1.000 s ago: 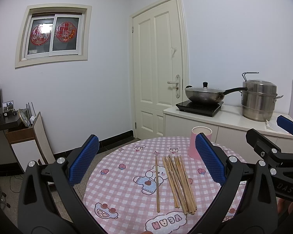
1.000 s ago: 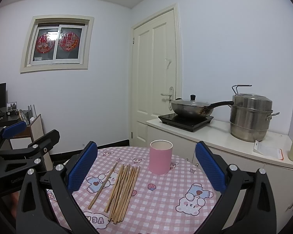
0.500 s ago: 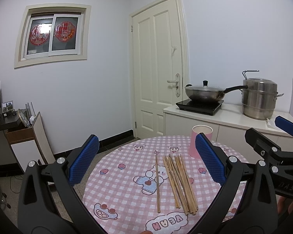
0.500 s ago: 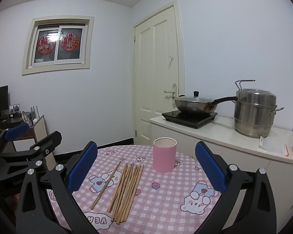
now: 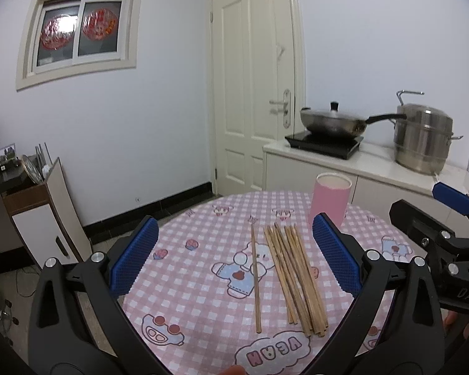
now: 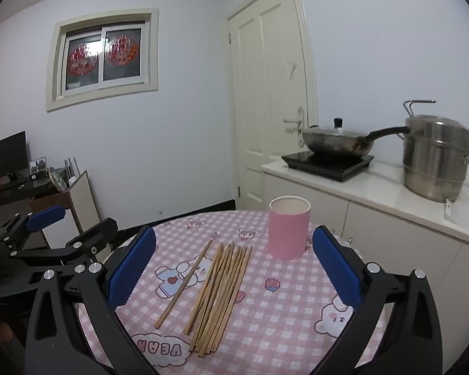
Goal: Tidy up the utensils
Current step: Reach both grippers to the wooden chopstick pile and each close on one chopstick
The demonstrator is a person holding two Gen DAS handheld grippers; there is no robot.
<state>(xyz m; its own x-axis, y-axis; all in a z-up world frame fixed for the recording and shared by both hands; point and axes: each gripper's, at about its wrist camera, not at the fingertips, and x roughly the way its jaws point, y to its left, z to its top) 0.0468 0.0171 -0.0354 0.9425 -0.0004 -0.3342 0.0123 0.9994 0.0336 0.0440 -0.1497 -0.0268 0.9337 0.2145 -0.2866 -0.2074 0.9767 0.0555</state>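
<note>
Two grippers hang above the near edge of a round table (image 5: pixel 203 218) covered in a pink checked cloth with cartoon bears. The left gripper (image 5: pixel 234 256) is spread wide with nothing between its blue pads, and the right gripper (image 6: pixel 233 259) is just the same, released and empty. Down on the cloth lies a bundle of wooden chopsticks (image 5: pixel 294 278), side by side and pointing away toward the far edge, with a single chopstick (image 5: pixel 255 278) lying apart from them on the left, across one of the printed bears. From the right wrist view the bundle (image 6: pixel 222 293) fans out a little at the near end and the single stick (image 6: pixel 184 284) slants off to the left. Beyond the far tips of the chopsticks, a little to the right, a pink cup (image 6: pixel 288 227) stands upright and open-topped on the table, near them but not touching. Behind the table runs a white counter (image 6: pixel 390 187) carrying a lidded wok (image 6: pixel 334 139) on a black cooktop and a tall steel steamer pot (image 6: pixel 434 159). A cream door (image 5: pixel 253 87) is shut in the corner.
</note>
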